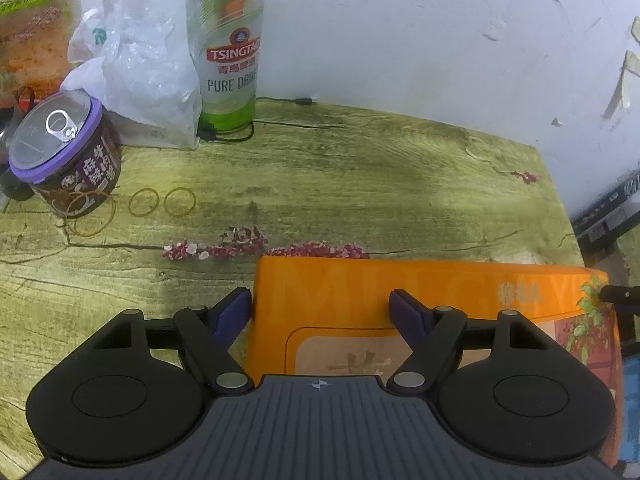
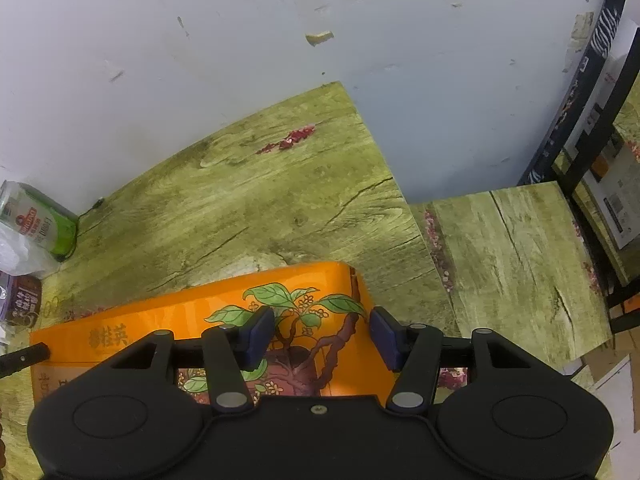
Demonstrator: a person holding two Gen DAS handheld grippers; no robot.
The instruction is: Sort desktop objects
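An orange box (image 1: 460, 284) with a flower print lies flat on the green wood-grain table (image 1: 340, 168). My left gripper (image 1: 320, 312) is open and straddles the box's left end, one finger off its left edge, one over its top. My right gripper (image 2: 322, 334) is open over the right end of the same box (image 2: 208, 312), one finger above the print, one at its right edge. A tall Tsingtao beer can (image 1: 226, 44) stands at the back wall. A purple-lidded tin (image 1: 66, 152) stands at the left.
Rubber bands (image 1: 160, 202) lie by the tin. A crumpled plastic bag (image 1: 136, 64) and a snack packet (image 1: 32, 36) sit at the back left. A black cable (image 1: 280, 101) runs behind the can. A lower table (image 2: 512, 264) and a black shelf (image 2: 580, 92) stand to the right.
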